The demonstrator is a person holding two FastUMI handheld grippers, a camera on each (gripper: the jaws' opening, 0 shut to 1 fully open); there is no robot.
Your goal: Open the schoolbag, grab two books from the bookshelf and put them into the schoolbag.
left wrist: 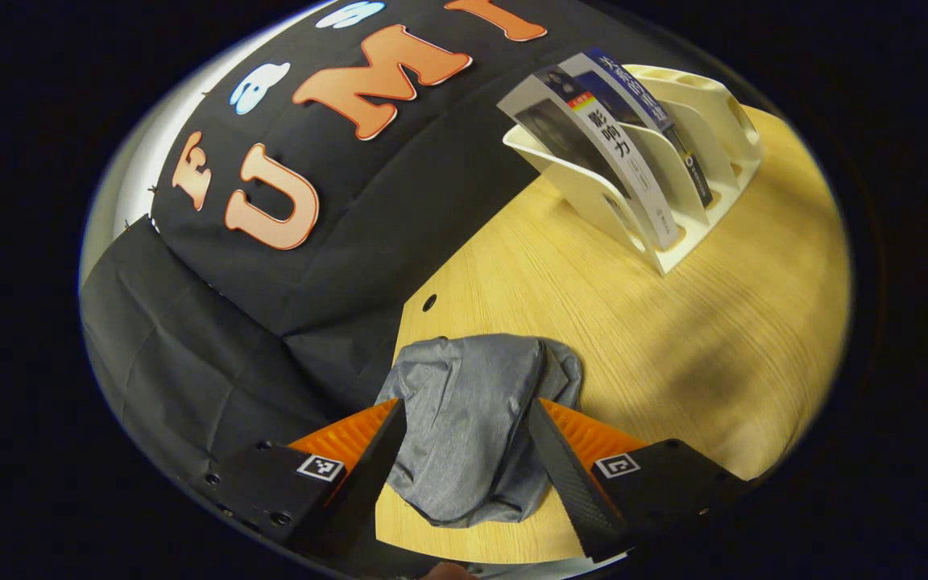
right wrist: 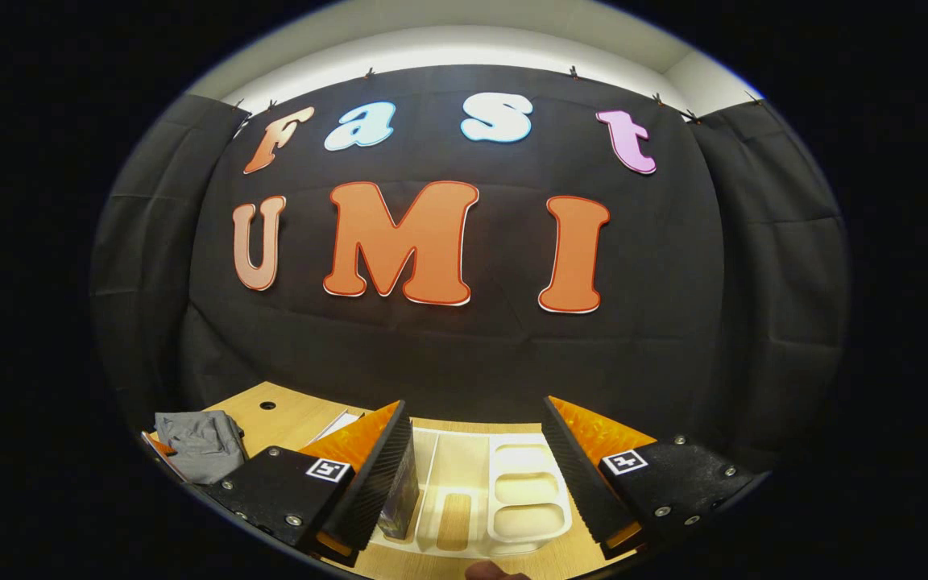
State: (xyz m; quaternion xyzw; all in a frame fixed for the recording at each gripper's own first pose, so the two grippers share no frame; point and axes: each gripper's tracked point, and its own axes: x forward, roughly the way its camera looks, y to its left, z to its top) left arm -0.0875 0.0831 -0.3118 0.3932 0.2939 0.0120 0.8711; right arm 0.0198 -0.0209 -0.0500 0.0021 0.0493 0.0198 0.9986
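My left gripper [left wrist: 464,419] hangs with its jaws spread wide above the crumpled grey fabric schoolbag [left wrist: 476,427], which lies at the near left edge of the light wooden table [left wrist: 673,338], nothing grasped. Far right stands the white plastic bookshelf [left wrist: 673,161] with two books [left wrist: 617,145] leaning in its slots. My right gripper [right wrist: 476,439] is released too, poised over the bookshelf's white compartments, gripping nothing.

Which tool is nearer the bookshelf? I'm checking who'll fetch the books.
Right. The right tool hangs just above the bookshelf, open. The left tool straddles the schoolbag, well away from it.
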